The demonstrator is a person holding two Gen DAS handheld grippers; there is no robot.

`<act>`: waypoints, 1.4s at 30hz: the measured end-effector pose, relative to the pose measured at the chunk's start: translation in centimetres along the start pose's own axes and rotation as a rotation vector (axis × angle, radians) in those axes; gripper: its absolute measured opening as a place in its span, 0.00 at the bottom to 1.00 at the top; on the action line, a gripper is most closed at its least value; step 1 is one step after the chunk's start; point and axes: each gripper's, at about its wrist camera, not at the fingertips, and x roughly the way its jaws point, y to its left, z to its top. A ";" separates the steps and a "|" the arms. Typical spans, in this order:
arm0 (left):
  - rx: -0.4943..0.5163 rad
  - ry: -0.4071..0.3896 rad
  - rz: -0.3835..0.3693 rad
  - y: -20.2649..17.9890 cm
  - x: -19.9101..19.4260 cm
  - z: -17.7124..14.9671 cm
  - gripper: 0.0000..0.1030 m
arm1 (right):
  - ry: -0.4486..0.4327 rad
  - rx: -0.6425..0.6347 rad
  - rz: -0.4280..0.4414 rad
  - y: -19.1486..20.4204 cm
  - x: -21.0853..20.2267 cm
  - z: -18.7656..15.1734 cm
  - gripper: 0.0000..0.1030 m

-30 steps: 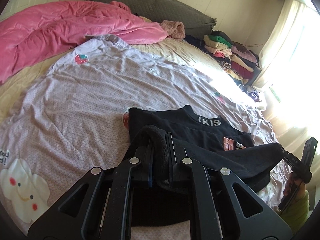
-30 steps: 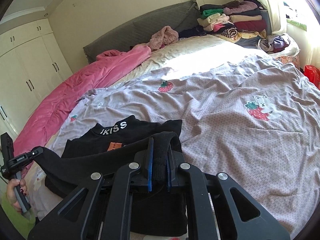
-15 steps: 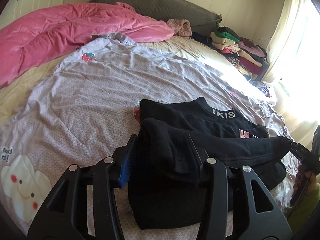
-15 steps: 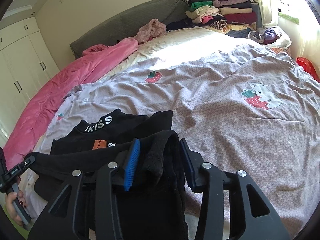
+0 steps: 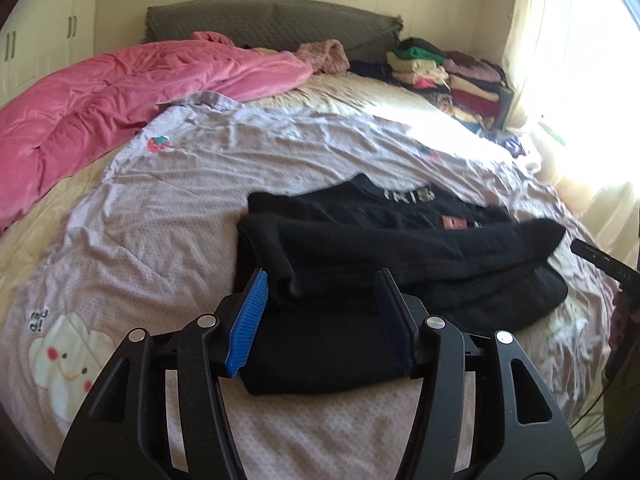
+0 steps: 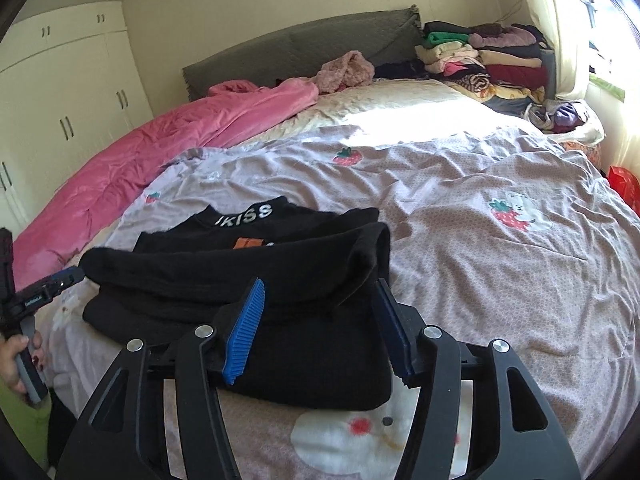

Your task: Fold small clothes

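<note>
A small black top (image 5: 360,256) with white letters at the collar lies on the lilac patterned bedspread (image 5: 152,216), its lower part folded up over the body. It also shows in the right wrist view (image 6: 224,280). My left gripper (image 5: 320,316) is open, jaws apart on either side of the folded edge near one corner. My right gripper (image 6: 318,322) is open the same way at the other corner. Each gripper shows at the edge of the other's view: the right one (image 5: 600,264) and the left one (image 6: 44,292).
A pink duvet (image 5: 100,108) lies along the far left of the bed. A stack of folded clothes (image 6: 492,56) sits at the head of the bed by the window. A grey headboard (image 5: 272,28) and white wardrobes (image 6: 60,92) stand behind.
Both grippers were shut on the folded edge of the black top; they opened, let it drop onto the garment, and drew back a little.
</note>
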 end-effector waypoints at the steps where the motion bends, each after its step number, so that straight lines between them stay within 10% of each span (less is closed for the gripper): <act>1: 0.015 0.016 -0.014 -0.5 0.2 -0.6 0.46 | 0.014 -0.024 0.017 0.8 0.2 -0.4 0.49; 17: 0.205 0.164 0.045 -5.1 6.0 -2.7 0.56 | 0.172 -0.162 0.015 5.3 7.0 -3.2 0.38; 42: -0.025 0.140 0.005 -1.2 12.2 6.6 0.59 | 0.154 -0.104 -0.054 2.7 13.9 5.6 0.38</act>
